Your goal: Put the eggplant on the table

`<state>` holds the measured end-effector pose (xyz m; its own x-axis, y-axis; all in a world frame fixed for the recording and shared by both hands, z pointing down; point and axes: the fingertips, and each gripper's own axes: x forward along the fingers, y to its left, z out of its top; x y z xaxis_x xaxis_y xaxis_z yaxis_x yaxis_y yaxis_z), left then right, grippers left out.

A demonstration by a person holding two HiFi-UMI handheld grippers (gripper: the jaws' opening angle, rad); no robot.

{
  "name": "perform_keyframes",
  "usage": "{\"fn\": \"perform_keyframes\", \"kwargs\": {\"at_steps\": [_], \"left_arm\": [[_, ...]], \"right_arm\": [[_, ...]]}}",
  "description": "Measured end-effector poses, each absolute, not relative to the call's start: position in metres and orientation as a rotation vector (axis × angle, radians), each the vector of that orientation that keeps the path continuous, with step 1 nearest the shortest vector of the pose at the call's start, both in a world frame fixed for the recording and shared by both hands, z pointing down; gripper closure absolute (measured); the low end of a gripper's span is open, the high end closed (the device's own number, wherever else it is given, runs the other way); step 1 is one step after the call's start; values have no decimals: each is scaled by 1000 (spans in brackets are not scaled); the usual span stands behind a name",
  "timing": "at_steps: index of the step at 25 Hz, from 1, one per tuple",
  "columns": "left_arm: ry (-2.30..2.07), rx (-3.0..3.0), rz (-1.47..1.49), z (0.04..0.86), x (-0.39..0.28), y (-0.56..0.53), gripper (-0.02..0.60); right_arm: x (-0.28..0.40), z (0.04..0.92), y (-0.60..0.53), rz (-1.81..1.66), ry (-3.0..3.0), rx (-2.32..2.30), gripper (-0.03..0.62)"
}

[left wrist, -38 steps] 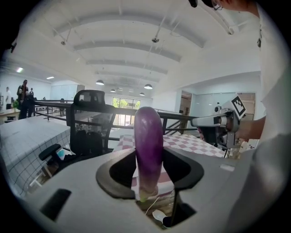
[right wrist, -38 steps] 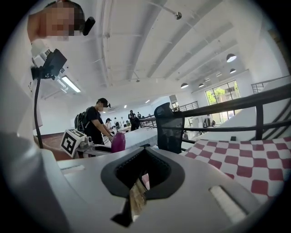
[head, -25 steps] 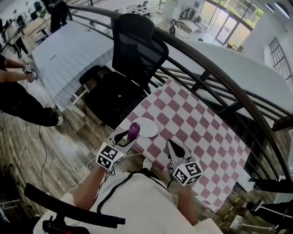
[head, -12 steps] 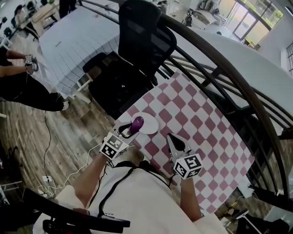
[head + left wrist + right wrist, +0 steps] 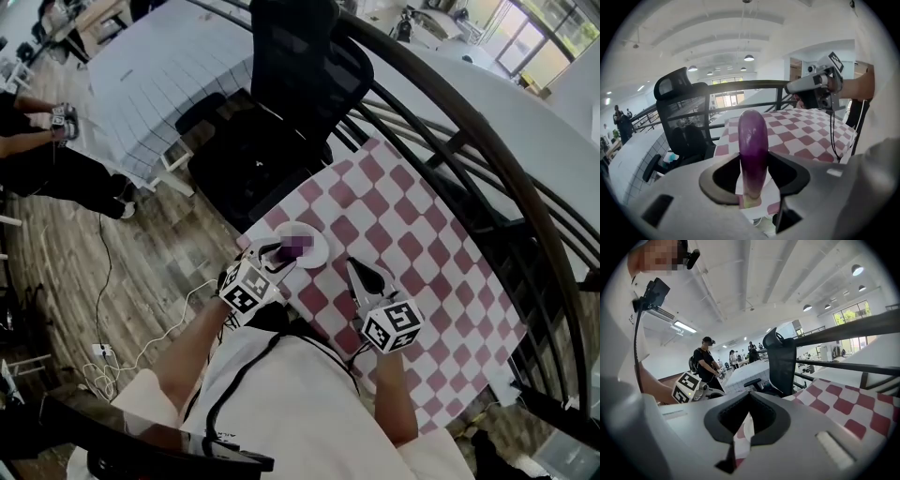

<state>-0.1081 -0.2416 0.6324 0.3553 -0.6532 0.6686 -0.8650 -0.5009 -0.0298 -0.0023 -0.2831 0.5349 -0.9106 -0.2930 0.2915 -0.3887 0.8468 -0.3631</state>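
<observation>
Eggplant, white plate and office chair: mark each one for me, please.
eggplant (image 5: 752,145), left gripper view, middle of its purple body.
white plate (image 5: 320,251), head view, bare right side.
office chair (image 5: 300,66), head view, middle of the backrest.

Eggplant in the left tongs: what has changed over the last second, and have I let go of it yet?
The left tongs came down toward the round white plate, tilting the purple eggplant lower over it. Not let go: the tongs stay clamped on it. The right tongs stay shut and empty above the pink-and-white checkered table.
</observation>
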Motion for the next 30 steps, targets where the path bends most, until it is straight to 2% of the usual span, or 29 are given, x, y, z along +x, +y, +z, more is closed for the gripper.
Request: {"fn": "perform_keyframes", "kwargs": {"at_steps": [19,30], "left_arm": [[-983,2444,1290,681,-110,-257,393],[-760,2497,1563,716,-109,-267,393]], "right_arm": [[-3,551,-272,661,-2693,723,588],[-10,604,-257,756,-2560,835,588]]}}
